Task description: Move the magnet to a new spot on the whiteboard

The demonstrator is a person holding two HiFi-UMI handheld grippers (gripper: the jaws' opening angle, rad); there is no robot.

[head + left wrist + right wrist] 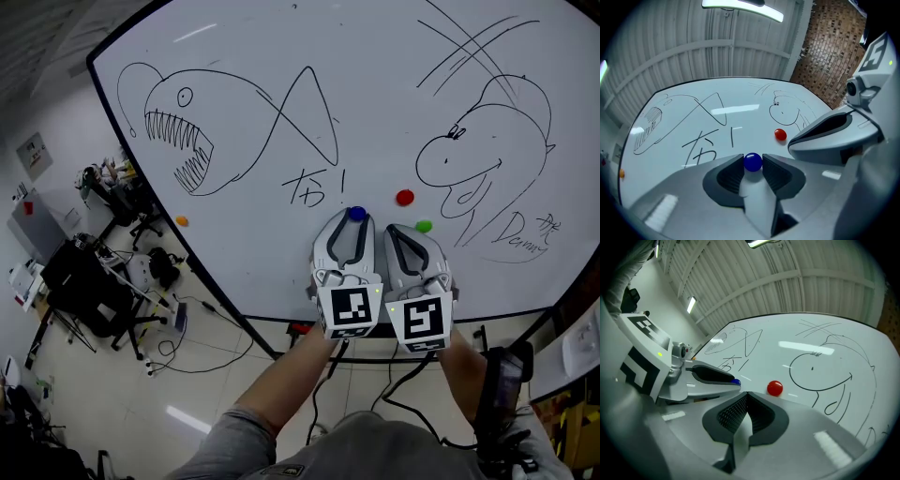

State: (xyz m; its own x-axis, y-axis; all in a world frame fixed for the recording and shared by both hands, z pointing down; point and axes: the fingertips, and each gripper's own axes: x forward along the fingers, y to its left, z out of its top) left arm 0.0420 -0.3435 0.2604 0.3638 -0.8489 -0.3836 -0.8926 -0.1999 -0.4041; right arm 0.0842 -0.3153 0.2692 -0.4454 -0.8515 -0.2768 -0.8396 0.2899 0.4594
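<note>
Left gripper (356,221) clasps the blue magnet (753,161) by its round sides on the whiteboard (281,56), left of the red magnet (404,197), with the right gripper (747,393) clenched empty beside it; the blue magnet seems light, hard, slippery and clinging, so a firm side grip suits.

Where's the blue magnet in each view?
Head view: blue magnet just below centre, at the left tool's tip.
Left gripper view: blue magnet low centre, between the jaws.
Right gripper view: blue magnet left of centre, a sliver behind the left tool.
Shared landmark: the red magnet, to its right in all three.
</note>
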